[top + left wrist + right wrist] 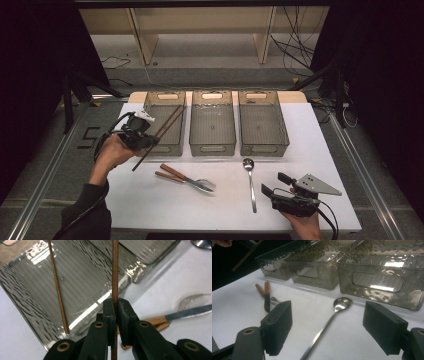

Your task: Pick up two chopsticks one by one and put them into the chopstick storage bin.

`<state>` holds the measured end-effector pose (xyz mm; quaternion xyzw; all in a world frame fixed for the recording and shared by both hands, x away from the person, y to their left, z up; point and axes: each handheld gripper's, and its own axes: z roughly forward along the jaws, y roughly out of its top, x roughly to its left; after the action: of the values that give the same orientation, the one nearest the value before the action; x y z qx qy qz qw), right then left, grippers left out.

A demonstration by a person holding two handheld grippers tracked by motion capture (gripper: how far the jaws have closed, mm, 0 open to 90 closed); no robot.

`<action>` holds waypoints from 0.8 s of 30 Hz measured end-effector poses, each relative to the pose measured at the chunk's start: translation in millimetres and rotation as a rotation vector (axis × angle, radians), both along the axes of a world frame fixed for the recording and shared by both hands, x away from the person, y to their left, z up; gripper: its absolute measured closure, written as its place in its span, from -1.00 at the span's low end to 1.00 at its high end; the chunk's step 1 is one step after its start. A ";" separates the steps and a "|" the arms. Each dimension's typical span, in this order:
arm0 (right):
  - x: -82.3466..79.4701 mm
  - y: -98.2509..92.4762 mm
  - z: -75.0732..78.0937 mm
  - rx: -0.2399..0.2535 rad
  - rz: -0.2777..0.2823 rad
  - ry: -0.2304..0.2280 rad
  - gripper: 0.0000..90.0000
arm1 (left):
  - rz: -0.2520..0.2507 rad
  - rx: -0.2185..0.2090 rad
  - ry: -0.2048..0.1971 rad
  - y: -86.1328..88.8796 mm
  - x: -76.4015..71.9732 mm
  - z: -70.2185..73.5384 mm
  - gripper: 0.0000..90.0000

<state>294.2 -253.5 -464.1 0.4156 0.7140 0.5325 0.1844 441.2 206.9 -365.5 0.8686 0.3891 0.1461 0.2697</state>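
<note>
The chopstick was clamped in the left gripper jaws just above the left bin, right gripper jaws released, so honestly it could've been pivoted loose and dropped outside that bin.

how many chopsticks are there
2: one chopstick is clamped in the left gripper over the left bin; the other chopstick leans inside that bin.
</note>
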 end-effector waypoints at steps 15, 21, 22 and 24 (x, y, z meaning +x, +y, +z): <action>0.6 -1.3 -0.4 0.004 0.006 0.004 -0.46 | 0.053 0.013 0.013 -7.5 53.6 18.4 0.88; 0.8 -1.0 -0.7 0.005 0.008 0.004 -0.46 | 0.091 0.035 0.008 -6.2 71.5 18.6 0.88; 0.7 -0.8 -0.7 0.005 0.009 0.005 -0.46 | 0.098 0.032 0.002 -5.6 73.9 18.4 0.88; 0.7 -0.4 -0.7 0.003 0.009 0.005 -0.46 | 0.110 0.018 -0.003 -2.9 79.4 16.6 0.88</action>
<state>294.9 -253.9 -464.9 0.4139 0.7155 0.5334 0.1794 520.5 204.0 -348.9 0.8480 0.4346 0.1657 0.2543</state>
